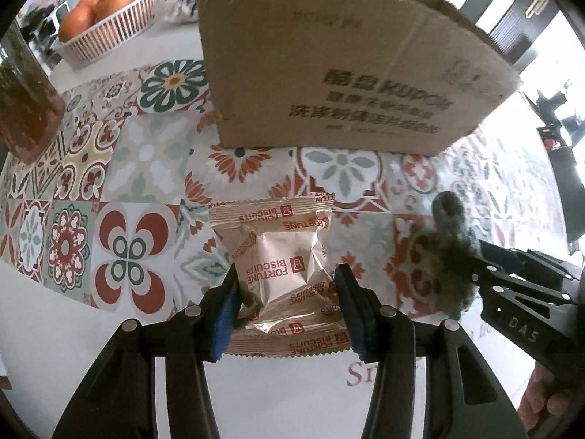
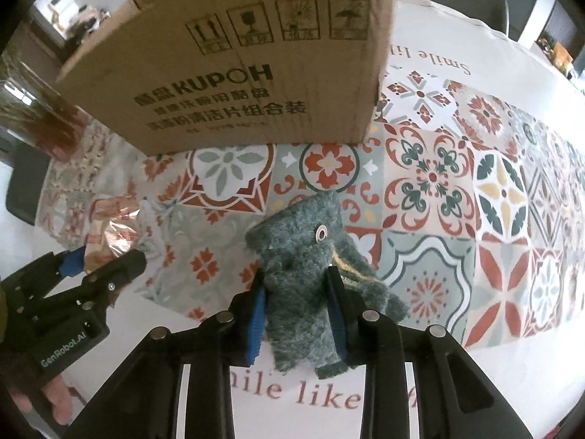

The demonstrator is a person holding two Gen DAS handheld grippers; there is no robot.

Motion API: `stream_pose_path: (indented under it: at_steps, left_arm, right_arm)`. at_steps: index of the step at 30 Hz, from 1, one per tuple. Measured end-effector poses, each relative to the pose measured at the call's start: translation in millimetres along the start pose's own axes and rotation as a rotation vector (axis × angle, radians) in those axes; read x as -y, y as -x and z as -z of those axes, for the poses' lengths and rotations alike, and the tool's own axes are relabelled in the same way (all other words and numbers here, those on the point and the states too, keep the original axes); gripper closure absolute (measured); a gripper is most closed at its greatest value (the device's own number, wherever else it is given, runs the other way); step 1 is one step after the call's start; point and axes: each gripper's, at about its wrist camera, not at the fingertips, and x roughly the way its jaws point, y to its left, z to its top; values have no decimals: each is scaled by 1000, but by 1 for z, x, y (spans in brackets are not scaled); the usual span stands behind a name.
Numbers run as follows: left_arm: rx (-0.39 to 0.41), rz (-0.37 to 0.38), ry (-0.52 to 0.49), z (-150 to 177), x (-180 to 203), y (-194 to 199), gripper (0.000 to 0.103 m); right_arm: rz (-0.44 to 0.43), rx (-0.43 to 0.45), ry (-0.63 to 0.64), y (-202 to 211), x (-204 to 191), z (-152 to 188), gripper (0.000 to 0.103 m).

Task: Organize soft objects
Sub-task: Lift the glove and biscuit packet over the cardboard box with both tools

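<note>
Cardboard box (image 1: 329, 55): plain brown, dark grey print (KUPOH plus Chinese text, handling icons). Tablecloth (image 2: 431, 183) under the box: white ground, patchwork tile pattern in rust red, sage green, dark teal, some yellow; red-brown script lettering. In front of the box: biscuit packet (image 1: 281, 267), silvery-beige foil with red FORTUNE BISCUITS print, and plush toy (image 2: 303, 274), mottled blue-grey fuzz, white-ringed eye. Left of the box: white slatted basket (image 1: 109, 33) with orange fruit (image 1: 95, 7). Finger pads (image 2: 256, 325): blue on black.
</note>
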Motion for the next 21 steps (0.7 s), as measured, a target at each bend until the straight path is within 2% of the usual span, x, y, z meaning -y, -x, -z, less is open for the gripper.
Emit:
stream_pose_path:
  at_steps: [10,21]
  left_arm:
    - [71,22,-55,10,9,34,53]
    - [162,33,-88,15,12,69,53]
  right_arm:
    - [-65,106,-50,46,-1,15,75]
    - [-123,216,-92,64,-17,17,78]
